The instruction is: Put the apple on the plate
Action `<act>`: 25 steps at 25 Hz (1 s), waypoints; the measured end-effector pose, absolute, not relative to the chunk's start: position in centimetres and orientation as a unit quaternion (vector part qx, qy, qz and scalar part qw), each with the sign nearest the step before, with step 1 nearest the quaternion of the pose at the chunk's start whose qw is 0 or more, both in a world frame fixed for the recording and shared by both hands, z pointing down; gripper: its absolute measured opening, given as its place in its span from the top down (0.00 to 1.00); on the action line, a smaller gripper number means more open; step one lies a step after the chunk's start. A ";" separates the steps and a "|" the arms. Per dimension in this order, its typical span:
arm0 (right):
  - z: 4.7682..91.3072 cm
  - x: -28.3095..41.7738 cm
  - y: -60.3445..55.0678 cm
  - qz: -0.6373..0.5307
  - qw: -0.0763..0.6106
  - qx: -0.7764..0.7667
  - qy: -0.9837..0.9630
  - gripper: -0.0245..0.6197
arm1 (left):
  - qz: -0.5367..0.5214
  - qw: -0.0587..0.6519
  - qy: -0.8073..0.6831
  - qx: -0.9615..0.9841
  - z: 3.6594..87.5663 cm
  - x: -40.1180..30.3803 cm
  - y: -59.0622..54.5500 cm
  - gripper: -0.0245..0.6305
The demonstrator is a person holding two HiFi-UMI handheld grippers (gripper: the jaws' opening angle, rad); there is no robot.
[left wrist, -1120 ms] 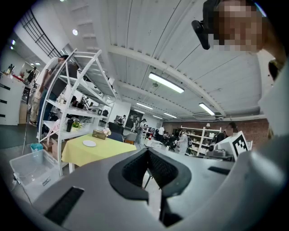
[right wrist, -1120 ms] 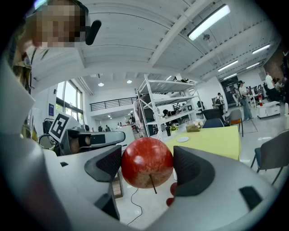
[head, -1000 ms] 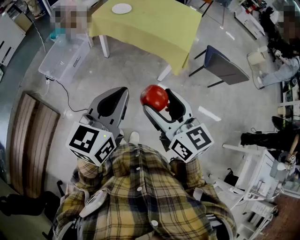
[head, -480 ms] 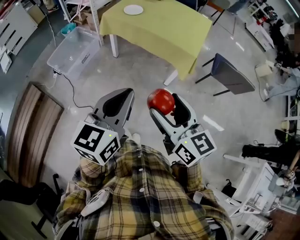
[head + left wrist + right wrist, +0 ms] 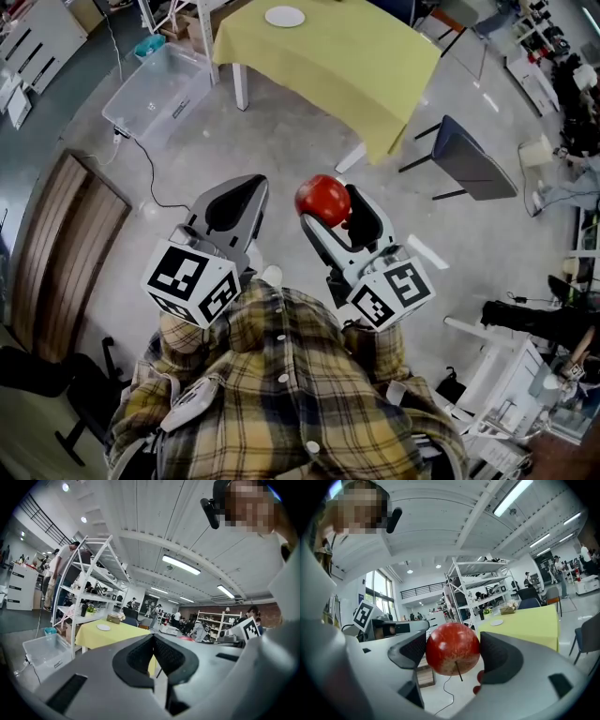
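Grey concrete floor (image 5: 281,141) spread beneath the person, whose plaid shirt (image 5: 281,394) filled the bottom of the head view. Ahead, at the far edge of that view, stood a table under a yellow cloth (image 5: 347,47), with a white shelving rack (image 5: 89,583) just beside it. A long wooden board (image 5: 56,253) lay on the floor to the left, and a clear plastic bin (image 5: 155,89) sat between that board and the table. A dark chair (image 5: 469,159) stood to the right of the table.

Both grippers were held up side by side over the bare floor, well apart from the table. The left gripper (image 5: 153,639) had its jaws pressed together at the tips with nothing between them. The right gripper (image 5: 330,208) was pinching a red apple (image 5: 452,648), a dark pad touching each side of the fruit and the stem pointing down toward the camera.

A small white plate (image 5: 284,16) rested on the yellow cloth near the table's far side, with the apple well short of it in the right gripper.
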State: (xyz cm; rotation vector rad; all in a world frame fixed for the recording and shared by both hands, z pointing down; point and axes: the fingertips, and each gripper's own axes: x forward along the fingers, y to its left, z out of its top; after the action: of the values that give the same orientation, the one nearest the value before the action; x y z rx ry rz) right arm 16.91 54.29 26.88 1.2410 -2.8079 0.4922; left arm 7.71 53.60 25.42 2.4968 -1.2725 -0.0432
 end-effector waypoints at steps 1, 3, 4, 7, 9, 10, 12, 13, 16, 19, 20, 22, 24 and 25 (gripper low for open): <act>27.0 16.6 53.8 0.158 0.016 0.399 -0.903 0.42 | -0.016 0.168 -0.448 0.878 25.5 7.4 53.1 0.95; 27.0 16.1 53.0 0.158 0.018 0.400 -0.902 0.42 | -0.020 0.168 -0.447 0.878 25.5 6.7 52.1 0.95; 27.0 15.9 52.5 0.157 0.019 0.402 -0.902 0.42 | -0.022 0.168 -0.447 0.879 25.4 6.5 51.4 0.95; 26.7 15.3 50.3 0.158 0.019 0.407 -0.899 0.42 | -0.024 0.167 -0.442 0.881 25.2 5.7 48.8 0.95; 26.6 14.7 48.4 0.158 0.021 0.410 -0.898 0.42 | -0.024 0.167 -0.439 0.882 25.0 5.1 46.5 0.95; 26.5 14.4 47.4 0.158 0.022 0.411 -0.897 0.42 | -0.024 0.167 -0.438 0.883 24.9 4.7 45.4 0.95; 26.5 13.5 45.2 0.157 0.024 0.413 -0.897 0.42 | -0.025 0.166 -0.434 0.885 24.8 3.8 43.0 0.95; 26.5 13.0 44.1 0.156 0.025 0.414 -0.896 0.42 | -0.025 0.166 -0.433 0.886 24.9 3.3 41.9 0.95; 26.5 11.3 40.8 0.154 0.028 0.418 -0.895 0.42 | -0.026 0.168 -0.430 0.886 25.0 1.7 38.8 0.95; 26.8 9.4 37.8 0.157 0.028 0.422 -0.893 0.42 | -0.017 0.169 -0.429 0.887 25.6 -0.2 36.0 0.95; 26.9 8.8 36.9 0.159 0.028 0.423 -0.892 0.42 | -0.015 0.169 -0.429 0.887 25.8 -0.8 35.2 0.95; 27.2 7.7 35.2 0.163 0.029 0.426 -0.889 0.42 | -0.011 0.171 -0.428 0.887 26.1 -2.1 33.6 0.95; 27.3 6.8 33.7 0.166 0.029 0.431 -0.886 0.42 | -0.007 0.173 -0.425 0.889 26.4 -3.1 32.2 0.95; 27.3 6.4 33.1 0.167 0.029 0.435 -0.884 0.42 | -0.005 0.174 -0.422 0.890 26.5 -3.6 31.5 0.95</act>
State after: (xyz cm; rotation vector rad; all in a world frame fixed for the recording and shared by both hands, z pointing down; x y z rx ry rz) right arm 6.43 33.06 27.33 1.3414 -2.7282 0.5152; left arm -3.59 31.55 26.52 2.5226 -1.1972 -0.0133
